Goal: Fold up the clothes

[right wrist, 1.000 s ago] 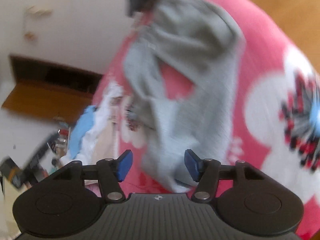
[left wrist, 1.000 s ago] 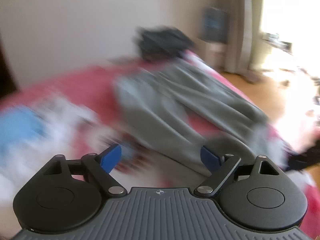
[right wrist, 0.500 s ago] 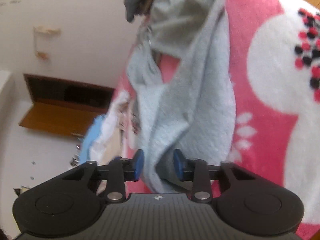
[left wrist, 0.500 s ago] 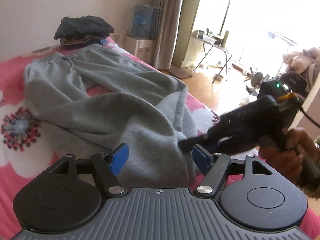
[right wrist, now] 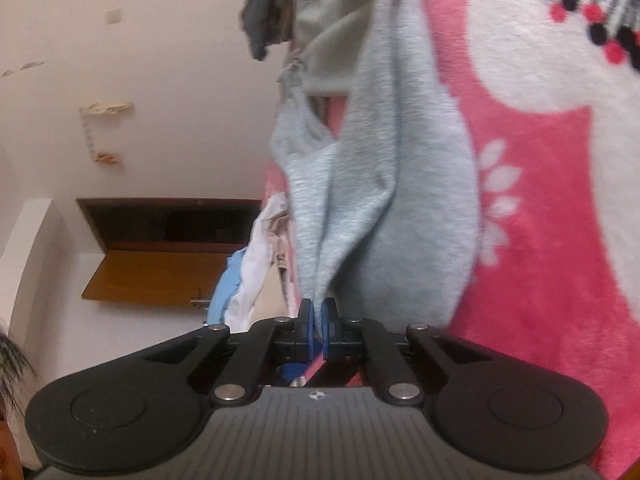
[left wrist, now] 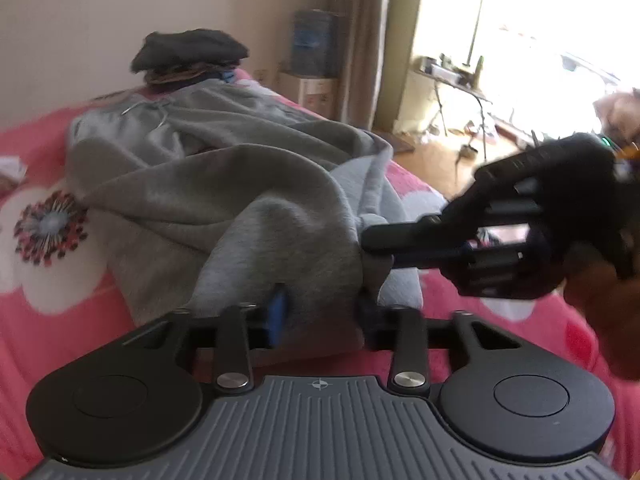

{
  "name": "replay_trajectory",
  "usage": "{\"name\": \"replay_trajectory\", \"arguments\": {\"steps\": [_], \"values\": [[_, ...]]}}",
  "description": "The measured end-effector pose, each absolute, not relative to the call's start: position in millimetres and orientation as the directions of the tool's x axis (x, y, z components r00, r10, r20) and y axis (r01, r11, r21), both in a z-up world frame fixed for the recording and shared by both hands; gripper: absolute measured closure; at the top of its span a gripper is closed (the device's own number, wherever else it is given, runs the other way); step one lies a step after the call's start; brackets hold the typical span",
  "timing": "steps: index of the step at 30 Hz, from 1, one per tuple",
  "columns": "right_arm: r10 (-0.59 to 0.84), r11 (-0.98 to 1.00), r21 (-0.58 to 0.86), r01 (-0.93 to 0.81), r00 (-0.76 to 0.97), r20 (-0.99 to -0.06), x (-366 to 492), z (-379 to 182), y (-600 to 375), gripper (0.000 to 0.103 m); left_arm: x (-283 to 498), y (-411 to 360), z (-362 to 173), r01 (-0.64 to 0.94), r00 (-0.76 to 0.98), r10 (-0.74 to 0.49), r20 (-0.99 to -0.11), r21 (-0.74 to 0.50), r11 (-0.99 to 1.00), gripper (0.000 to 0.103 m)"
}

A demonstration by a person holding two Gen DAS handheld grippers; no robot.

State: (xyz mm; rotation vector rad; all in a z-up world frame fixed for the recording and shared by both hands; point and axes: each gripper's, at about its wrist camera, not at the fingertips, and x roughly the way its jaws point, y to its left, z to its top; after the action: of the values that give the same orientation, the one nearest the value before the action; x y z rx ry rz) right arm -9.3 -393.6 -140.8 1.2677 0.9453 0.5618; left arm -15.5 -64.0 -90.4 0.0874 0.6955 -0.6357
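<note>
Grey fleece sweatpants (left wrist: 224, 168) sprawl across my pink flowered bed blanket (left wrist: 52, 264). My right claw (right wrist: 318, 322) is pinched tight on a hem fold. My left claw (left wrist: 320, 312) is closing with bunched cloth between its pads. Only the left view shows the dark folded clothes stack (left wrist: 192, 56) at 11 o'clock; only the right shows the brown wooden door (right wrist: 160, 268) at 9.

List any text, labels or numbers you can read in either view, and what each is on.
None can be read.
Blue jug by the curtain: a pale label patch, too blurred to read.
Box under it: small dark marks, too blurred to read.
Sweatpants and blanket: no lettering visible, only a flower print on the blanket.
</note>
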Motion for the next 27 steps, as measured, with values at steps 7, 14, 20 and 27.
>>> {"name": "replay_trajectory", "arguments": {"steps": [7, 14, 20, 27], "values": [[0.761, 0.242, 0.964, 0.111, 0.594, -0.26, -24.0, -136.7, -406.0, 0.099, -24.8, -37.6, -70.2, 0.501, 0.653, -0.489, -0.579, -0.153, 0.852, 0.094], [0.724, 0.23, 0.969, 0.086, 0.65, -0.23, -31.7, -128.8, -418.5, 0.099, -29.7, 8.0, -12.8, 0.312, 0.835, -0.329, -0.44, -0.114, 0.943, 0.103], [0.71, 0.207, 0.974, 0.088, 0.672, -0.212, -32.1, -124.0, -427.0, 0.099, -19.6, 34.6, -3.0, 0.322, 0.767, -0.378, -0.518, -0.2, 0.926, 0.095], [0.74, 0.409, 0.911, 0.058, 0.563, -0.368, -24.6, -119.4, -383.7, 0.096, -42.9, -23.6, -64.8, 0.487, 0.611, -0.499, -0.615, -0.205, 0.849, 0.061]]}}
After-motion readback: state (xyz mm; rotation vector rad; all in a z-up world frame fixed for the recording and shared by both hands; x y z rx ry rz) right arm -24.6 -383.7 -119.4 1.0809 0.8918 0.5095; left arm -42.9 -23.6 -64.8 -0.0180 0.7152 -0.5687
